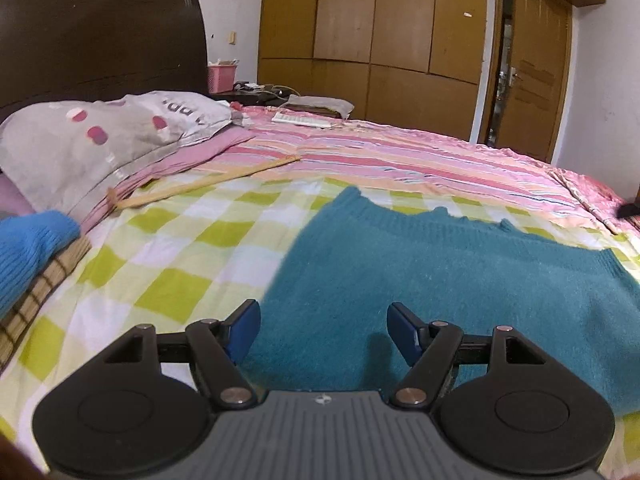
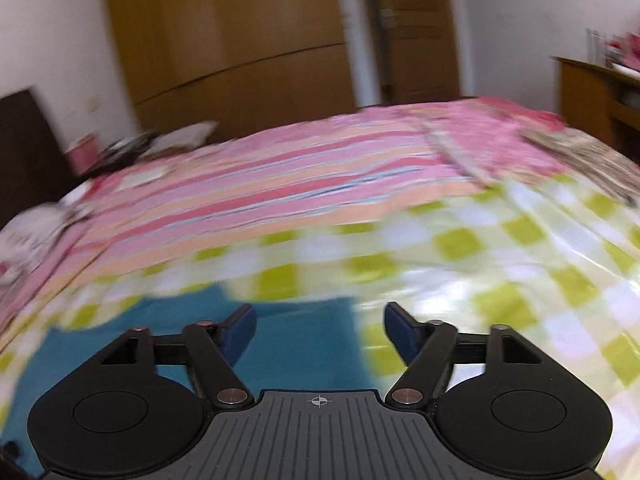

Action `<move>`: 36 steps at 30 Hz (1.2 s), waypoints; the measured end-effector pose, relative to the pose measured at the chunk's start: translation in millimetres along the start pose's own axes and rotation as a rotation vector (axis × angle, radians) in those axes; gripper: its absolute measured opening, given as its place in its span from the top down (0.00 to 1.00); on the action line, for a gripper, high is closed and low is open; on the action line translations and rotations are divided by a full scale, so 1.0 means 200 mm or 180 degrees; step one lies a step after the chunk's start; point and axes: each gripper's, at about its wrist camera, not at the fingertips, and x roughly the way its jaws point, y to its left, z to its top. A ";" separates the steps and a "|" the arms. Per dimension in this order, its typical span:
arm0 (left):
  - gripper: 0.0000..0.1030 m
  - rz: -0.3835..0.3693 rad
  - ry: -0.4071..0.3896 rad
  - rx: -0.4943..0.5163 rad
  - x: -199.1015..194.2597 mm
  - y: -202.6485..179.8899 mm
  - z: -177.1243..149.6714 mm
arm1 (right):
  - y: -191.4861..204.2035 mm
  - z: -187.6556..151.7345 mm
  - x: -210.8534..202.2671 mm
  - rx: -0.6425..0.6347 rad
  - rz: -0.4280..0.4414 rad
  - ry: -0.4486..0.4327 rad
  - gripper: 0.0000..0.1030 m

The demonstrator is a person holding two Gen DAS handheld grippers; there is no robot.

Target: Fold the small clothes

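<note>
A teal knitted garment (image 1: 460, 264) lies flat on the green-checked sheet (image 1: 168, 264) of the bed. My left gripper (image 1: 323, 330) is open and empty, hovering just above the garment's near left part. In the right wrist view, which is blurred, the same teal garment (image 2: 280, 344) fills the lower left. My right gripper (image 2: 319, 330) is open and empty over the garment's right edge, where it meets the checked sheet (image 2: 520, 280).
A grey pillow (image 1: 92, 144) and a wooden stick (image 1: 208, 184) lie at the back left. Folded clothes, a bright blue knit (image 1: 28, 248) on a brown checked piece (image 1: 44, 288), sit at the left edge. A pink striped cover (image 1: 400, 152) lies beyond. Wardrobe (image 1: 372, 20) behind.
</note>
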 end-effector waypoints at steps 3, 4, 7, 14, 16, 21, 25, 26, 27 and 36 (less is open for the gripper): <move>0.27 0.0045 0.0027 -0.0142 -0.01 0.05 -0.01 | 0.34 -0.01 0.05 -0.0361 0.0395 0.0281 0.15; 0.27 0.0022 0.0071 -0.0241 0.00 0.08 -0.01 | 0.47 -0.02 0.08 -0.0488 0.0508 0.0379 0.15; 0.27 -0.0063 0.0213 -0.0471 0.03 0.15 -0.03 | 0.79 -0.03 0.20 -0.0768 0.0725 0.0611 0.15; 0.27 -0.0299 0.0333 -0.0641 0.09 0.22 -0.05 | 1.35 -0.02 0.59 -0.1073 0.0588 0.1026 0.10; 0.27 -0.0338 0.0362 -0.0681 0.10 0.23 -0.06 | 1.44 -0.04 0.70 -0.1143 0.0401 0.1173 0.10; 0.27 -0.0386 0.0404 -0.0745 0.12 0.25 -0.05 | 1.57 -0.13 0.84 -0.1258 0.0168 0.1526 0.08; 0.27 -0.0369 0.0380 -0.0697 0.12 0.23 -0.06 | 1.66 -0.21 0.91 -0.1696 -0.0099 0.1484 0.07; 0.27 -0.0356 0.0370 -0.0673 0.12 0.22 -0.06 | 1.67 -0.23 0.91 -0.1748 -0.0116 0.1458 0.07; 0.26 -0.0343 0.0361 -0.0650 0.12 0.22 -0.06 | 1.67 -0.23 0.91 -0.1774 -0.0102 0.1443 0.08; 0.12 -0.0305 0.0119 -0.0562 0.08 0.17 -0.10 | 1.60 -0.14 0.74 -0.1807 0.0176 0.1321 0.58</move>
